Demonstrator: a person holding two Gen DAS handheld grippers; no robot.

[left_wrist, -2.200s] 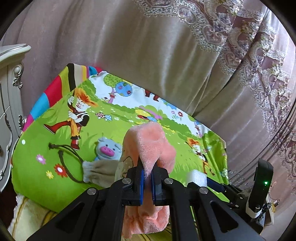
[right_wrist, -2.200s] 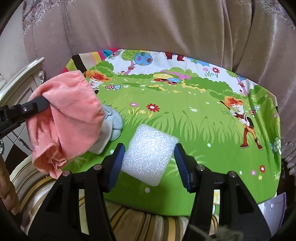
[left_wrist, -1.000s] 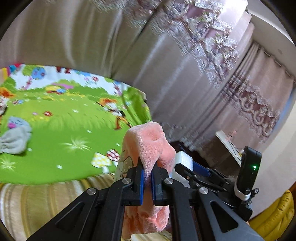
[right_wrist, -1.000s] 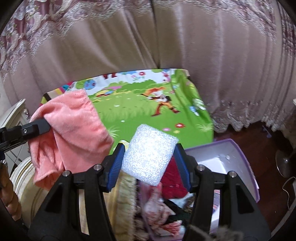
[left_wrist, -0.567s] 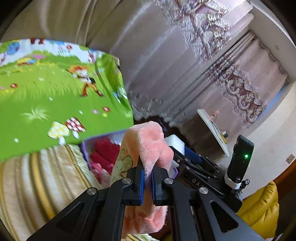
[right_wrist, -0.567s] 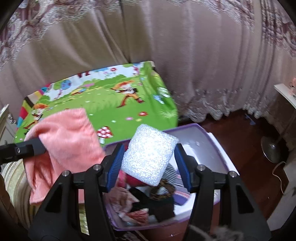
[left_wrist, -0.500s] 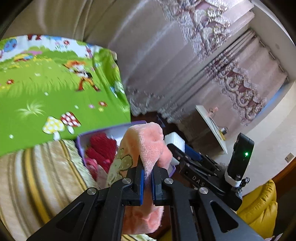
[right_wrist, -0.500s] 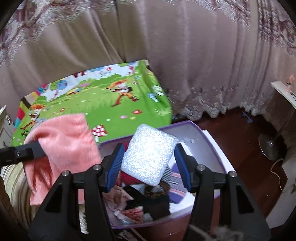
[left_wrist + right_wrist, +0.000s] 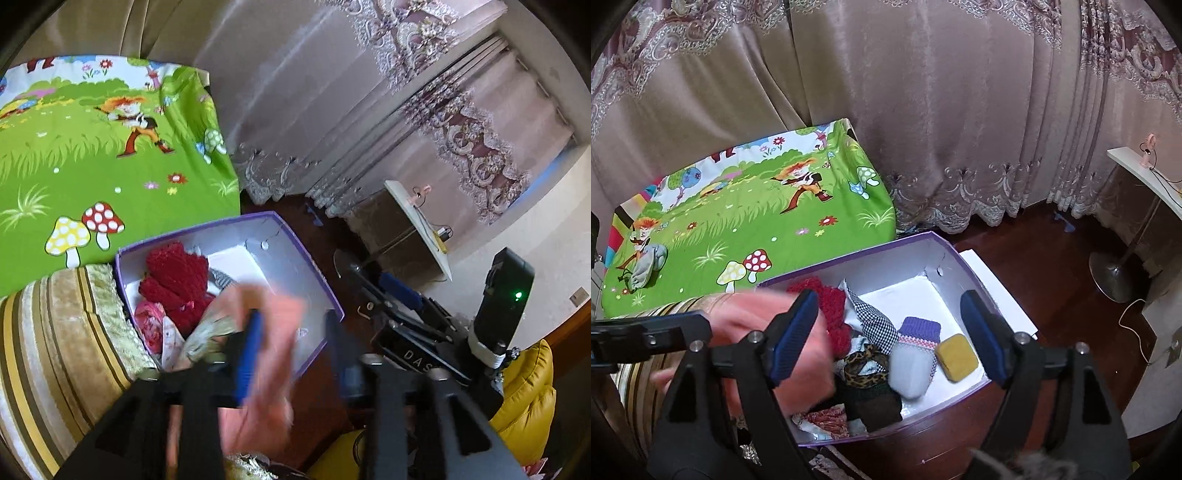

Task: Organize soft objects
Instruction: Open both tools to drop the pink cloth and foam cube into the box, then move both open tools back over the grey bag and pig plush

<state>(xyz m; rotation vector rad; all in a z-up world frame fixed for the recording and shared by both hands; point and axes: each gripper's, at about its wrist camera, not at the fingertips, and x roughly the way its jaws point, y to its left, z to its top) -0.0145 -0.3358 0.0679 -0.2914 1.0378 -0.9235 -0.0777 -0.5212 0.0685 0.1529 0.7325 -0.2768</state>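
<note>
Purple box [image 9: 967, 266], white sponge [image 9: 909, 373] inside, below open right hand-held gripper [image 9: 890, 332]

We hold both grippers side by side, angled downward. Our left gripper [image 9: 295, 354] has its blue-padded jaws spread apart, blurred by motion. Our right gripper [image 9: 890, 332] hangs with its jaws wide apart and nothing between them.
</note>
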